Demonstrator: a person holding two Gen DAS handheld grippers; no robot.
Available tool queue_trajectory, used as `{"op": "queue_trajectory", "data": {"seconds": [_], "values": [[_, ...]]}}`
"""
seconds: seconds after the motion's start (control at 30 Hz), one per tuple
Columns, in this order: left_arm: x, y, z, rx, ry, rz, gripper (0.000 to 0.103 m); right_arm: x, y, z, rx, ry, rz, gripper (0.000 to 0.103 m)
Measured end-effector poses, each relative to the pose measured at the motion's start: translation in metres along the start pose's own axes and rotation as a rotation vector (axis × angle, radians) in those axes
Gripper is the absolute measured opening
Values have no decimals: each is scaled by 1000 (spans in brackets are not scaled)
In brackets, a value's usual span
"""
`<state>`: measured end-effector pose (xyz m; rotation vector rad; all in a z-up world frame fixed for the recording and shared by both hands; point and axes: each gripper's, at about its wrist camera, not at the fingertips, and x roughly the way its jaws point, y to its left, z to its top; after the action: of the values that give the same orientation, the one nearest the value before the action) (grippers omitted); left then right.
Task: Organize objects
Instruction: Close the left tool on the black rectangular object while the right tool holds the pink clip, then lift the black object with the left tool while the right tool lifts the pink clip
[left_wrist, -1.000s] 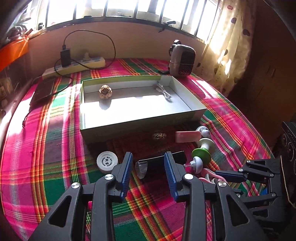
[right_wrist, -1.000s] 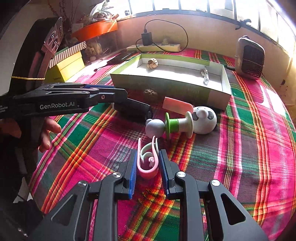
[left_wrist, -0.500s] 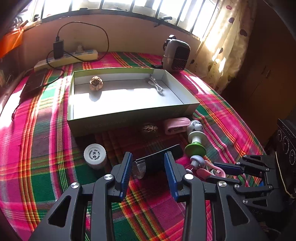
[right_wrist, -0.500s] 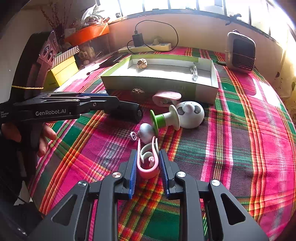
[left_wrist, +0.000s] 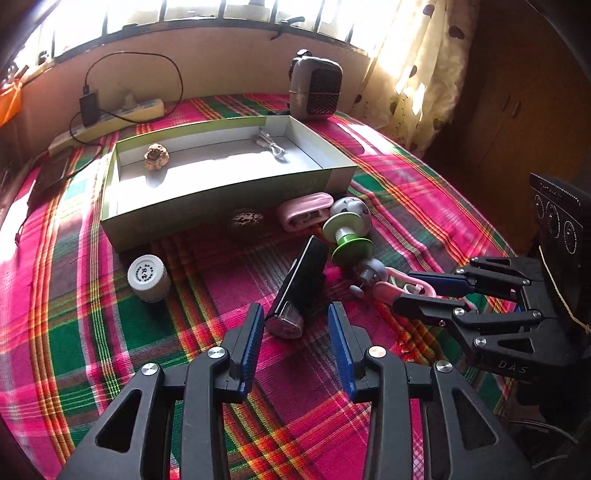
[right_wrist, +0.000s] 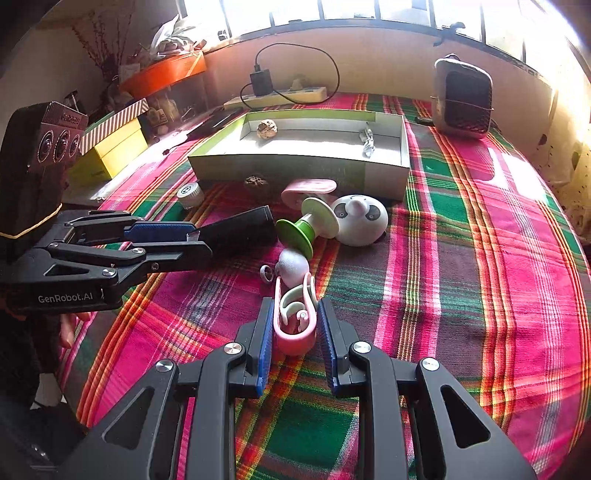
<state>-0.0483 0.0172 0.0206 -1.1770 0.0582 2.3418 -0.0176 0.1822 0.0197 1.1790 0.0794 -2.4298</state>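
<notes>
An open green box (left_wrist: 221, 201) sits on the plaid cloth, holding a walnut (left_wrist: 156, 156) and a white cable (left_wrist: 271, 147). My left gripper (left_wrist: 296, 334) is open around the near end of a black flashlight (left_wrist: 301, 284) lying on the cloth. My right gripper (right_wrist: 294, 326) closes on a pink and white clip (right_wrist: 295, 315), pads touching its sides; it also shows in the left wrist view (left_wrist: 424, 291). In front of the box lie a second walnut (left_wrist: 246, 218), a pink case (left_wrist: 304, 210), a panda toy (right_wrist: 360, 219), a green spool toy (right_wrist: 306, 227) and a white jar (left_wrist: 147, 275).
A grey heater (left_wrist: 316, 90) stands behind the box. A power strip with a charger (left_wrist: 107, 114) lies along the back wall. Yellow boxes (right_wrist: 110, 151) and an orange tray (right_wrist: 166, 72) sit at the left. The bed edge drops off at the right.
My left gripper has swung round, so the flashlight now points away between its fingers instead of lying crosswise. The right gripper keeps its place at the pink clip.
</notes>
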Motion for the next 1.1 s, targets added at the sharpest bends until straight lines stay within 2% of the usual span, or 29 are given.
{"op": "queue_trajectory", "data": {"seconds": [0.17, 0.43, 0.6, 0.8, 1.1], "values": [[2, -1, 3, 32, 0, 49, 35, -4, -6, -3, 18, -2, -9, 25], [13, -10, 10, 89, 20, 47, 35, -9, -14, -7, 31, -3, -4, 24], [20, -11, 14, 84, 30, 62, 35, -9, -21, -10, 45, 19, 49, 25], [26, -10, 17, 65, 44, 69, 35, -13, -19, -13, 5, 37, 60, 24], [32, -11, 20, 67, 33, 89, 35, -13, -31, -14, 30, 22, -28, 24]]}}
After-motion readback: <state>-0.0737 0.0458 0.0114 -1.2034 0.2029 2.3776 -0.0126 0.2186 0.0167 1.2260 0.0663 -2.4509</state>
